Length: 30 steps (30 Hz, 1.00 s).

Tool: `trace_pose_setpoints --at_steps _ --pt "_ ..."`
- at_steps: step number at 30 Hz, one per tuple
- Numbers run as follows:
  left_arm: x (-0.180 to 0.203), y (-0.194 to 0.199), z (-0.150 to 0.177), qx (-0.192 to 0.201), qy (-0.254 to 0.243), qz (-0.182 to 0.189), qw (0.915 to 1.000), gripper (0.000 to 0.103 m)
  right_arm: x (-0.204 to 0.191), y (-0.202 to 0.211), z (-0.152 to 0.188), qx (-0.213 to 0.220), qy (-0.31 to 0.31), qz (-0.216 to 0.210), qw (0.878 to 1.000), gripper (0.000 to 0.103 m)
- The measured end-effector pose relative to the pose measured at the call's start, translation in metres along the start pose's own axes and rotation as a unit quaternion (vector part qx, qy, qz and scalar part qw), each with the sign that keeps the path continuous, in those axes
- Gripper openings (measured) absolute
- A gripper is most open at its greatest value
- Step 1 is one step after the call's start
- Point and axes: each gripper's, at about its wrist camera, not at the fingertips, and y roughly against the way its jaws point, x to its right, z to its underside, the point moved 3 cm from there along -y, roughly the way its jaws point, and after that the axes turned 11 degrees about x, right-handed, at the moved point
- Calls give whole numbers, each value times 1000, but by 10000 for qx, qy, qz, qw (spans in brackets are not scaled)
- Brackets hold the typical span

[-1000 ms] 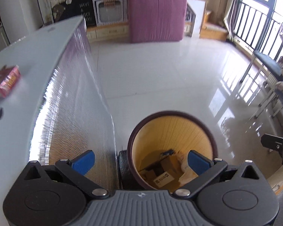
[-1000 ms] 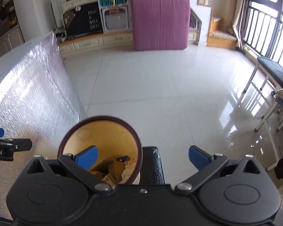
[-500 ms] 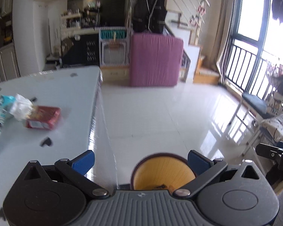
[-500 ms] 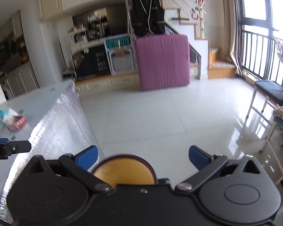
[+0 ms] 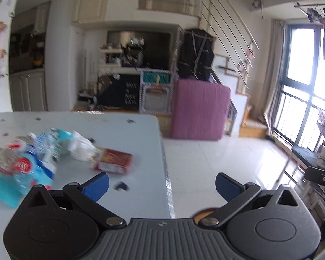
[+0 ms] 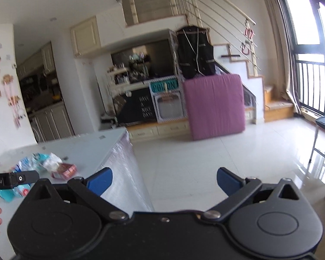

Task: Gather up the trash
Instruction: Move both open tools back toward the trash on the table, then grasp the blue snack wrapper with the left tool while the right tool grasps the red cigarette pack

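Left wrist view: left gripper point(image 5: 161, 183) nearest the lens, blue fingers spread wide, nothing between them.
Right wrist view: right gripper point(image 6: 164, 182) likewise wide apart and empty, hanging over the floor beside the table.
Bin: only a sliver of brown rim point(image 5: 202, 211) shows under the left gripper's right arm, low beside the table edge.
Table: pale top point(image 5: 119, 130) ahead and left of the left gripper; its side is wrapped in shiny foil point(image 6: 127, 173).
Trash: a loose heap on the table, well left of centre. Closest to the table edge lies a red box point(image 5: 112, 161); touching it is a crumpled clear wrapper point(image 5: 81, 146); further left, blue and white packets point(image 5: 32, 162).
Step in hand, as a judgement: reaching for the next piece. The red box is the easiest pick for the left gripper, being nearest and firm-sided. Best to come down with fingers astride its short sides, close firmly, and lift clear of the wrapper so it does not drag along.
Far room: pink mattress point(image 5: 199, 110) leaning upright, stairs behind, windows to the right.
Hard to make out: the trash is motion-blurred, so labels and the number of packets cannot be read; the bin's contents are hidden; the heap's left edge is cut off.
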Motion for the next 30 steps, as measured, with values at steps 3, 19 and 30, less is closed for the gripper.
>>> trace_pose_setpoints --at_steps 3,19,30 --pt "-25 6 -7 206 -71 -129 9997 103 -18 -1 0 130 -39 -145 9998 103" --pt "-159 -13 1 402 -166 -945 9946 103 -107 -36 25 115 193 -802 9965 103" --pt "-193 -68 10 -7 -147 -1022 9947 79 -155 -59 44 -116 453 -1214 9915 103"
